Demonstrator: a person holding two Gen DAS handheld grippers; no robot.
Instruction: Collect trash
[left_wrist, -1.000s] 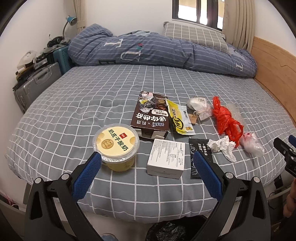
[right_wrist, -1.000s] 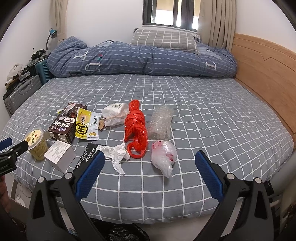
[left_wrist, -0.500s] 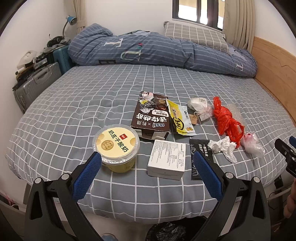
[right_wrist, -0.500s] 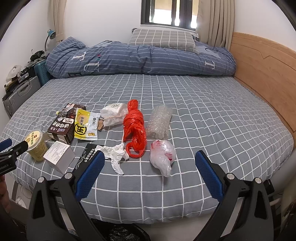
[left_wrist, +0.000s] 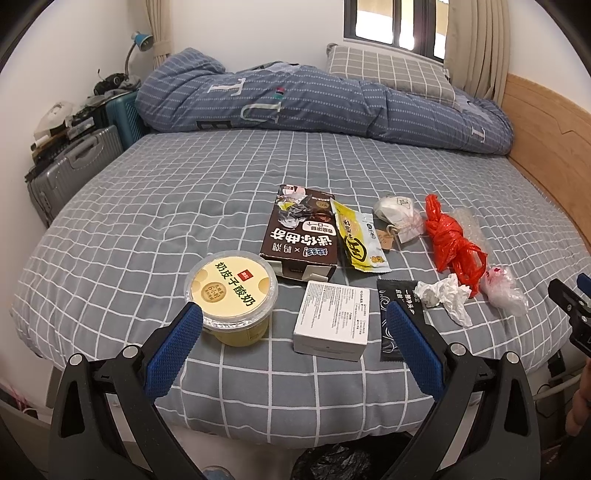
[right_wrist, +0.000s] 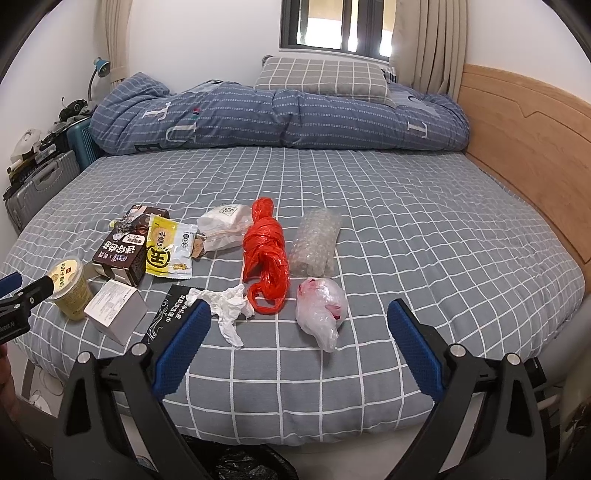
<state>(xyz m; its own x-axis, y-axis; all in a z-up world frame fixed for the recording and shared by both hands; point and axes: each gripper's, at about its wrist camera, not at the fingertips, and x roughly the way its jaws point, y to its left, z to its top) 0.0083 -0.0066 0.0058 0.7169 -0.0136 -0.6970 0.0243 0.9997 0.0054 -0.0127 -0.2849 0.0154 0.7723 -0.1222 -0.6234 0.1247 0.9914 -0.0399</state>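
Observation:
Trash lies near the front edge of a grey checked bed (left_wrist: 184, 206). From left: a yellow yogurt cup (left_wrist: 232, 295), a brown snack box (left_wrist: 301, 230), a white box (left_wrist: 332, 319), a yellow wrapper (left_wrist: 360, 240), a black sachet (left_wrist: 397, 310), a crumpled tissue (right_wrist: 229, 304), a red plastic bag (right_wrist: 266, 251), a clear bag (right_wrist: 321, 308) and bubble wrap (right_wrist: 314, 242). My left gripper (left_wrist: 293, 349) is open, hovering before the cup and white box. My right gripper (right_wrist: 299, 347) is open, just short of the clear bag.
A black trash bag (left_wrist: 328, 461) sits on the floor below the bed's front edge. A folded blue quilt (left_wrist: 314, 99) and pillow lie at the far side. Suitcases (left_wrist: 70, 170) stand left of the bed. A wooden headboard (right_wrist: 528, 147) runs along the right.
Both grippers have drifted very slightly; the views have shifted a little. Nothing on the bed has moved and both grippers stay open.

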